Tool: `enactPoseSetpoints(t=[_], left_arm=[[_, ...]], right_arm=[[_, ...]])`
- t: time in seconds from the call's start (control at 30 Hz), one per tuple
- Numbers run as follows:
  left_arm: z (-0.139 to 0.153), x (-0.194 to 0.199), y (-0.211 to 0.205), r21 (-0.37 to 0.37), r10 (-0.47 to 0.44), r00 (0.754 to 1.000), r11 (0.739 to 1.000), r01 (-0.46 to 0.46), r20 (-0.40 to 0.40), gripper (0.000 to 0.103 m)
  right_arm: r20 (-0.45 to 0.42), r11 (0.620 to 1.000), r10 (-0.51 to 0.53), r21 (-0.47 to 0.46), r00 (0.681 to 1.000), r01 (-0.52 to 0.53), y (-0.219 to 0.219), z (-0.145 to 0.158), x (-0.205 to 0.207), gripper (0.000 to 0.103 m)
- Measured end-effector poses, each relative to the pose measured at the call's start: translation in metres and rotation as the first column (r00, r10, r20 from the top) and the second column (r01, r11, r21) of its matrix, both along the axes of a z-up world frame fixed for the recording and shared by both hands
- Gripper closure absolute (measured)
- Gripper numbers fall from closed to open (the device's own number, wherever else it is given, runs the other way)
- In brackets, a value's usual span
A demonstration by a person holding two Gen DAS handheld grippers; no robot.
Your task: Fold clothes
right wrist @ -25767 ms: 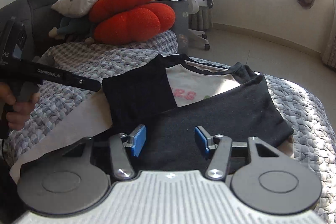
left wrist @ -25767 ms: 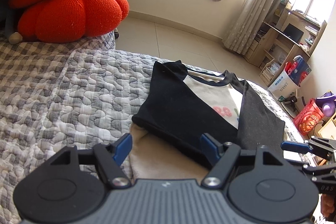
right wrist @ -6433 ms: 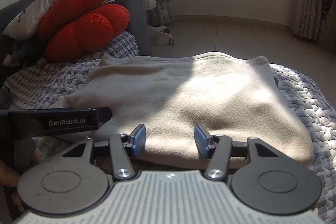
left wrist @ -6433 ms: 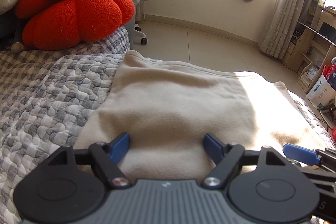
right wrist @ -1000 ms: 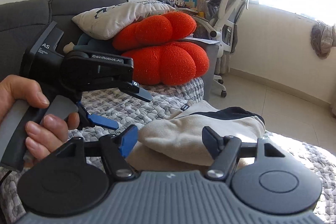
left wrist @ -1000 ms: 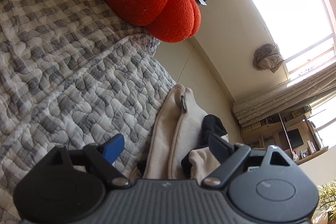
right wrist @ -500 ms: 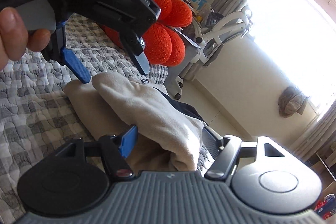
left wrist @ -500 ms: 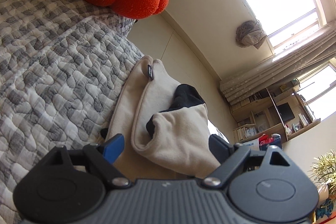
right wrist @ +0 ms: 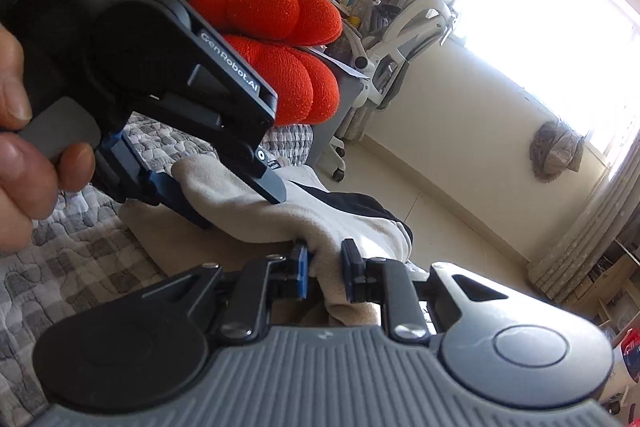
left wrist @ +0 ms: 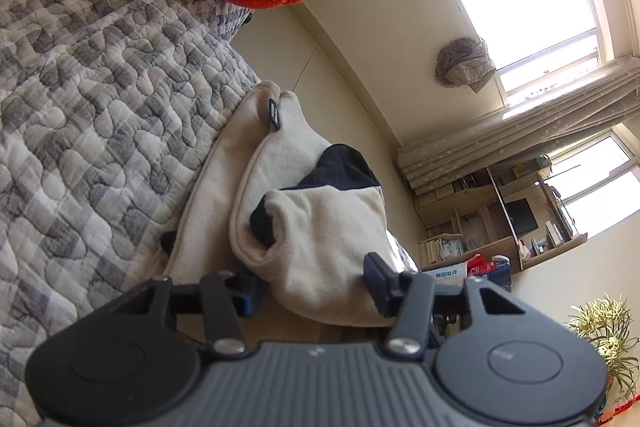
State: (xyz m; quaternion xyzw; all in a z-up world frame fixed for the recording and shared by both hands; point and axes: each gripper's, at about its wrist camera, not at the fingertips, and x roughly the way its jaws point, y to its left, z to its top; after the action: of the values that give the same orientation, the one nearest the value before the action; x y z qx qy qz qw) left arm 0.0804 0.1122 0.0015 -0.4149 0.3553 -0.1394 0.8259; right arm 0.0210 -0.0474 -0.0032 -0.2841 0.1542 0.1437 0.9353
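Quilted bed; cream garment between spread left claw, pinched in right claw.

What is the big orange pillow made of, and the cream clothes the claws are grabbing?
The orange pillow looks like chunky knitted yarn: tiny fuzzy loops show on its puffy lobes. The cream garment looks like soft fleece or sweatshirt cotton, matte and slightly fuzzy, bending in thick rounded folds; which one I cannot tell. The right claw pinches it, and the left claw straddles it.
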Motion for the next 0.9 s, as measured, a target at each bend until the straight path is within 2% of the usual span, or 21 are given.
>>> enactPoseSetpoints(t=[0.03, 0.13, 0.2, 0.33, 0.43, 0.6, 0.73, 0.83, 0.9], left_arm=[[0.002, 0.0, 0.0, 0.021, -0.006, 1.0, 1.0, 0.006, 0.012, 0.087], [0.015, -0.006, 0.006, 0.048, 0.0, 0.998, 0.999, -0.003, 0.061, 0.089], [0.021, -0.012, 0.011, 0.088, 0.018, 0.997, 0.996, -0.025, 0.078, 0.089], [0.013, -0.013, 0.013, 0.163, 0.027, 0.999, 0.986, -0.023, -0.027, 0.09], [0.015, -0.013, 0.008, 0.196, 0.017, 0.999, 0.981, -0.007, -0.051, 0.09], [0.021, -0.012, 0.0, 0.252, 0.001, 0.998, 0.968, 0.017, -0.069, 0.09], [0.032, -0.014, -0.001, 0.302, -0.032, 0.999, 0.952, 0.044, -0.042, 0.089], [0.029, -0.01, 0.01, 0.276, -0.017, 0.998, 0.961, 0.034, -0.062, 0.082], [0.03, -0.009, 0.017, 0.26, -0.005, 0.998, 0.965, 0.02, -0.06, 0.083]], right_arm=[[0.018, 1.0, -0.006, -0.012, 1.0, 0.006, 0.003, -0.001, -0.001, 0.084], [0.079, 1.0, 0.007, -0.027, 0.997, -0.005, 0.011, 0.001, -0.009, 0.085], [0.08, 0.998, 0.032, -0.054, 0.996, -0.028, 0.017, -0.004, -0.011, 0.085], [0.046, 0.983, 0.077, -0.17, 0.996, -0.068, 0.029, -0.023, -0.011, 0.085], [0.031, 0.965, 0.087, -0.25, 0.996, -0.076, 0.027, -0.031, -0.014, 0.085], [-0.014, 0.964, 0.123, -0.236, 0.992, -0.123, 0.016, -0.03, -0.015, 0.085], [-0.034, 0.96, 0.145, -0.238, 0.989, -0.149, 0.013, -0.036, -0.018, 0.084], [-0.047, 0.96, 0.141, -0.237, 0.989, -0.149, 0.015, -0.041, -0.019, 0.084], [-0.049, 0.959, 0.138, -0.243, 0.989, -0.146, 0.017, -0.044, -0.02, 0.083]])
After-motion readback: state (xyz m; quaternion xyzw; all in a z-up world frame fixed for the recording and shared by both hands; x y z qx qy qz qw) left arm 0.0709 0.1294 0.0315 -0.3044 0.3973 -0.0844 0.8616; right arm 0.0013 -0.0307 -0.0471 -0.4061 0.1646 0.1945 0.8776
